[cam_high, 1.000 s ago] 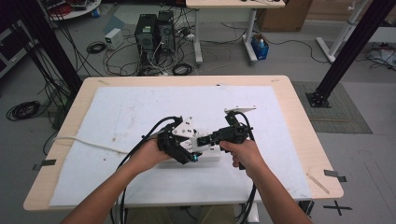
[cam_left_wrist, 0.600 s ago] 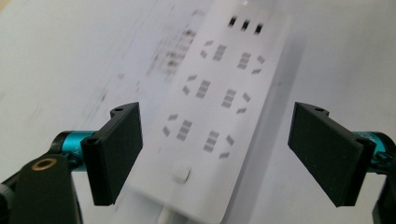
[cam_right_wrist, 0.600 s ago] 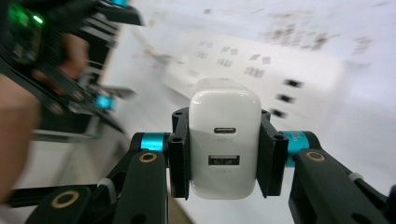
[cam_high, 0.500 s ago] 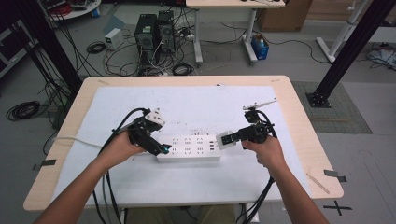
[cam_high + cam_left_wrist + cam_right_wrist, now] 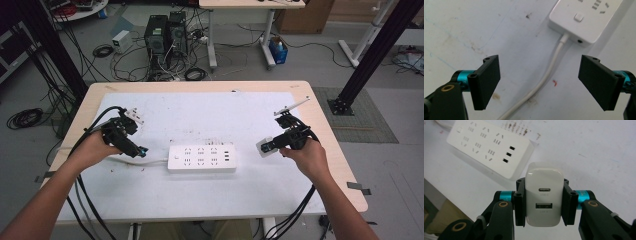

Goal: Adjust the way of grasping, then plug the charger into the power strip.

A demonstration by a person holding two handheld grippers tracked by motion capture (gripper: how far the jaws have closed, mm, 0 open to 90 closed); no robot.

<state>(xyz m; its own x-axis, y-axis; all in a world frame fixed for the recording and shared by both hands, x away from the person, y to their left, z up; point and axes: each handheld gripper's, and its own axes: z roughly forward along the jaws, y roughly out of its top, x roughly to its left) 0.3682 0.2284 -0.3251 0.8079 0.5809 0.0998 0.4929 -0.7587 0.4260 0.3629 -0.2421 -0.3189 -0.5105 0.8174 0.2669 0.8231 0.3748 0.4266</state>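
A white power strip (image 5: 201, 158) lies flat in the middle of the table, its white cord (image 5: 541, 82) running off to the left. In the left gripper view its switch end (image 5: 584, 20) lies ahead of my left gripper (image 5: 539, 85), whose jaws have just been opening and stand wide apart with only the cord on the table below them. My left gripper (image 5: 136, 149) hovers left of the strip. My right gripper (image 5: 270, 146) is off to the strip's right, shut on a white USB charger (image 5: 544, 197), whose two ports face the camera. The strip (image 5: 490, 146) lies beyond it.
A white sheet (image 5: 210, 115) covers most of the wooden table (image 5: 325, 130). Black cables trail from both grippers over the near edge. Computers, cable coils and black frame posts stand on the floor beyond the table.
Both hands have drawn apart from the strip: the left went left and let go of it, the right went right and up with the charger held.
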